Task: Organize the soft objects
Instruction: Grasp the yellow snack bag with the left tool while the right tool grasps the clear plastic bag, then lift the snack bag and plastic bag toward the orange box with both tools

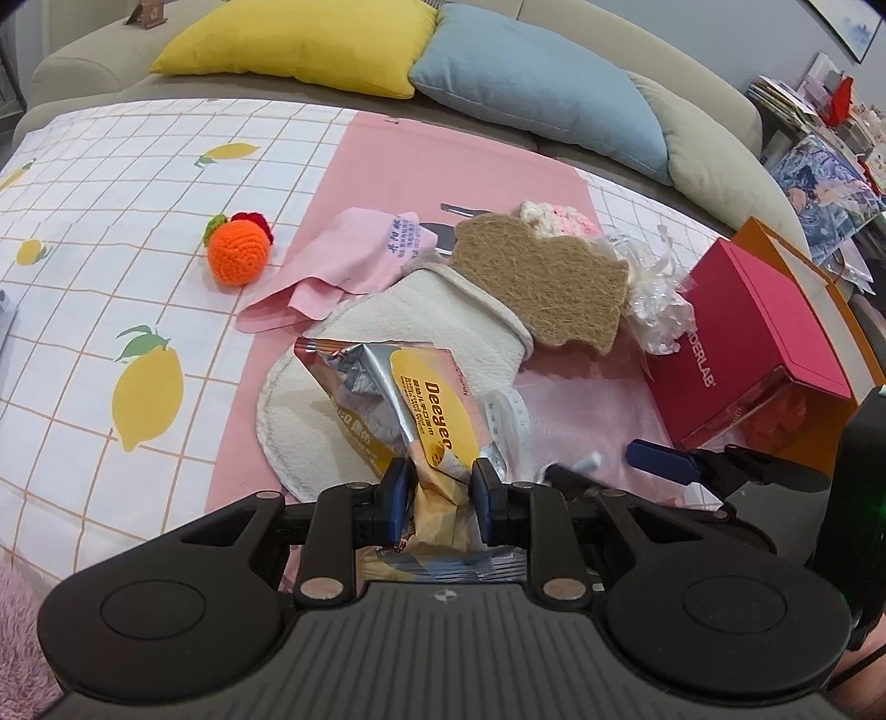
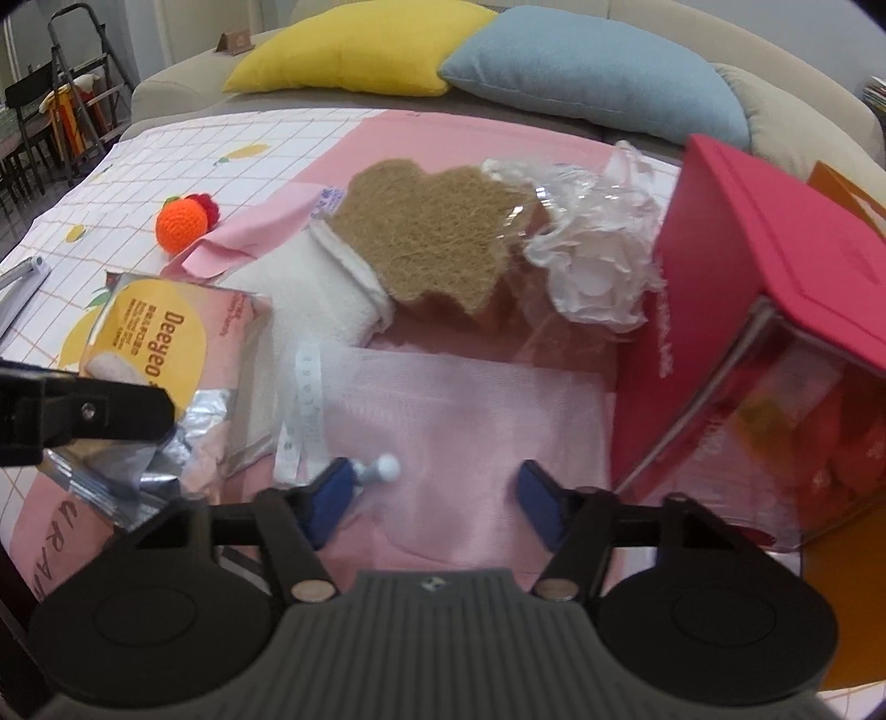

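My left gripper [image 1: 437, 487] is shut on a crumpled foil Deeyeo packet [image 1: 421, 410], yellow and silver, held just above a white towel mitt [image 1: 387, 321]. The packet also shows in the right wrist view [image 2: 160, 338]. My right gripper [image 2: 434, 490] is open over a pink mesh bag [image 2: 459, 410], with a small white toggle [image 2: 385, 468] by its left finger. A brown fibre sponge [image 1: 542, 277] [image 2: 426, 232], a crumpled clear plastic bag [image 2: 592, 260], a pink cloth [image 1: 360, 255] and a crocheted orange [image 1: 238, 255] [image 2: 180, 219] lie on the table.
A red box [image 1: 747, 332] [image 2: 775, 310] stands at the right, with an orange bag [image 1: 819, 266] behind it. A pink mat [image 1: 443, 166] lies on the lemon-print tablecloth [image 1: 111, 221]. Yellow [image 1: 299, 44] and blue [image 1: 531, 83] cushions sit on the sofa behind.
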